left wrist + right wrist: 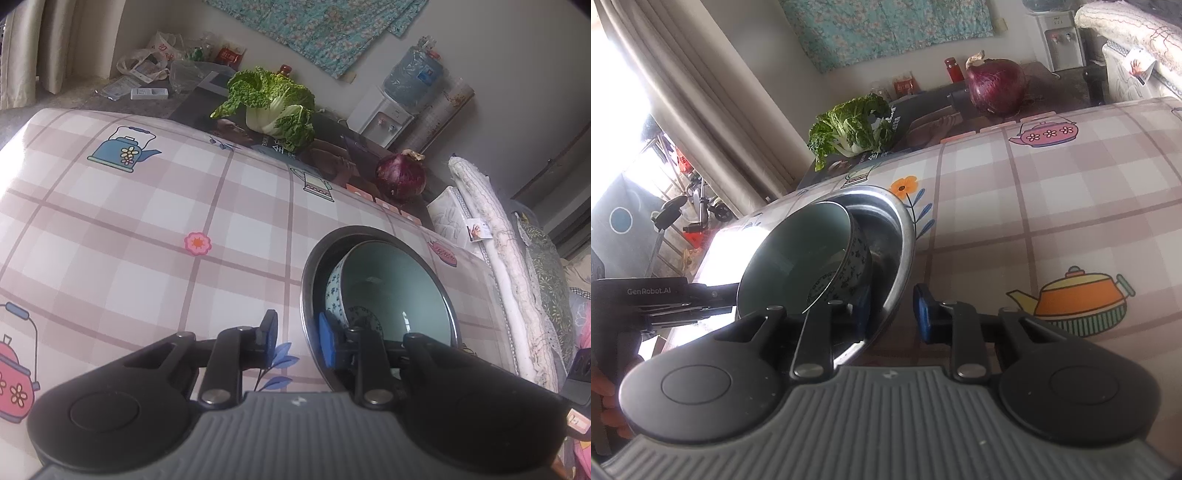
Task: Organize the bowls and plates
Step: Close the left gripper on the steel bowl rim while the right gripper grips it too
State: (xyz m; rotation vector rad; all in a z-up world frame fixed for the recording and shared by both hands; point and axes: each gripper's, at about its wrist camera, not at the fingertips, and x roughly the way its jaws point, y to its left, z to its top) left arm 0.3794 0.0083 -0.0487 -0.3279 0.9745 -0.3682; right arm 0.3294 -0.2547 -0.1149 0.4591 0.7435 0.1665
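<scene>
Your table fills most of both views, covered by a checked tablecloth [155, 221] printed with teapots and flowers. At the right edge of the left wrist view a rolled quilted bedding [495, 266] runs down the frame, and a water dispenser [384, 122] stands upper right.

The steel bowl [308, 266] sits lower centre-right in the left wrist view and centre-left in the right wrist view [905, 236]. Inside it rests a patterned ceramic bowl [391, 280], tilted against the steel wall, its pale green inside facing you.

A napa cabbage [273, 107] sits upper centre on a dark printed sheet, and a red onion [400, 177] lies to its right, well apart from the bowls.

Your left gripper [299, 339] has its fingers spread on either side of the steel bowl's rim: the right blue pad [327, 345] is inside the bowl, the left finger outside on the cloth. Whether the pads touch the rim, you cannot tell.

Your right gripper [890, 314] is likewise spread across the near rim, with its left finger inside and the right blue pad [923, 314] outside.
</scene>
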